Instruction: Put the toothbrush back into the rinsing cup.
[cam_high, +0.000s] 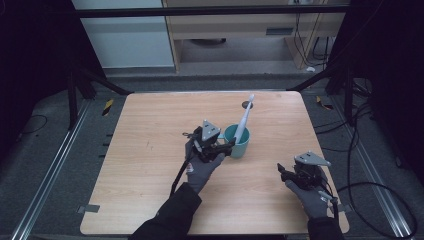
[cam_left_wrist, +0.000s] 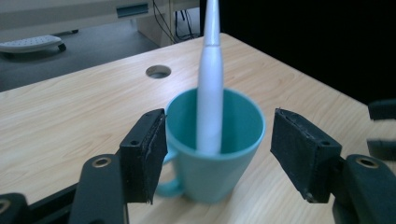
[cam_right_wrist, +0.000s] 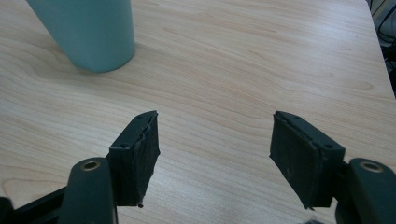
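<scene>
- The left gripper (cam_left_wrist: 215, 154) has its jaws wide apart, one on each side of the teal cup (cam_left_wrist: 215, 154). One pad (cam_left_wrist: 144, 156) looks like it touches the cup's wall, or is just beside it. The other pad sits a little way off. Nothing is squeezed.
- The cup stands right in front of this gripper, between its jaws, on the wooden table (cam_high: 150, 165). Its small handle pokes out low, near the touching pad.
- A long white stick, maybe a toothbrush (cam_left_wrist: 210, 102), stands in the cup. It leans away from the gripper and rises high above the rim.
- I think the cup is light, hard plastic. It looks smooth, so it could slip. A soft squeeze on the two walls, a bit below the rim, should hold it.
- The toothbrush looks stiff and light. It is loose in the cup, so it may rattle or tip out if the cup tilts.
- The right gripper (cam_right_wrist: 215, 158) is let go too, with jaws apart over bare wood. The cup is well ahead of it, off to one side.
- A round hole (cam_left_wrist: 158, 71) in the table lies beyond the cup, far from the jaws.
- Nothing else stands in the way near either gripper. The tall toothbrush is the one thing to watch.
</scene>
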